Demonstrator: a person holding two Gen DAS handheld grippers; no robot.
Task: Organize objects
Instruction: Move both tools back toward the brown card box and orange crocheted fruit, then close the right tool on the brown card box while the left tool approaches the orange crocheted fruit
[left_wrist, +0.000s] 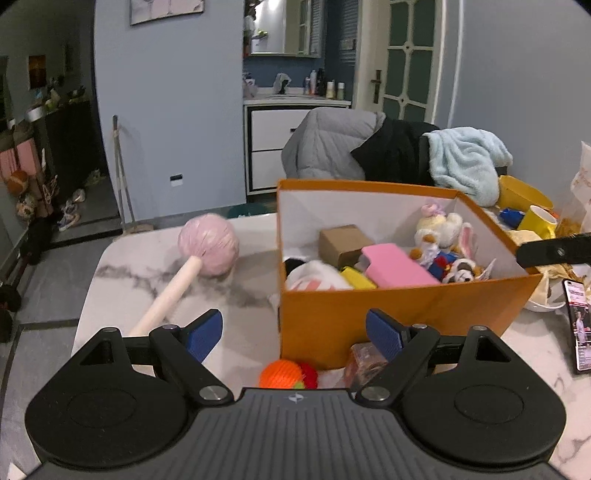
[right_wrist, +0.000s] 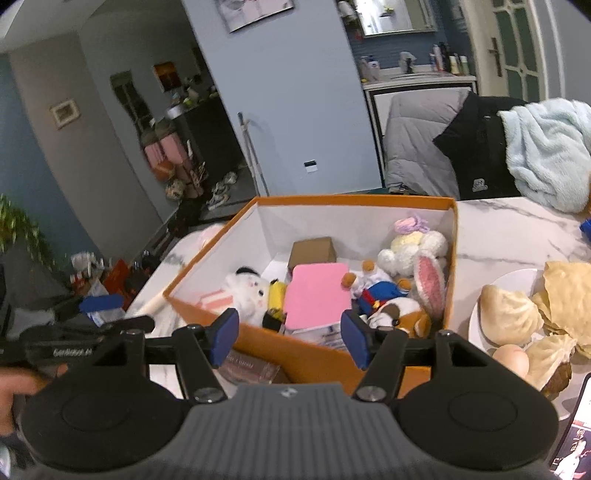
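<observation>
Both grippers' fingers (left_wrist: 205, 334) spread wide, empty; mallet (left_wrist: 192, 266) handle points toward left gripper (left_wrist: 293, 334).

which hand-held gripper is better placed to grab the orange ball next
Left. The left hand-held gripper is open with the orange ball just below its fingers, outside the box; the right wrist view doesn't show the ball.

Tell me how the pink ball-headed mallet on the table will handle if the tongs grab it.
The pink ball-headed mallet looks top-heavy, so it would probably droop if gripped low on the handle. Its round head may roll when nudged. The smooth handle could slip.
</observation>
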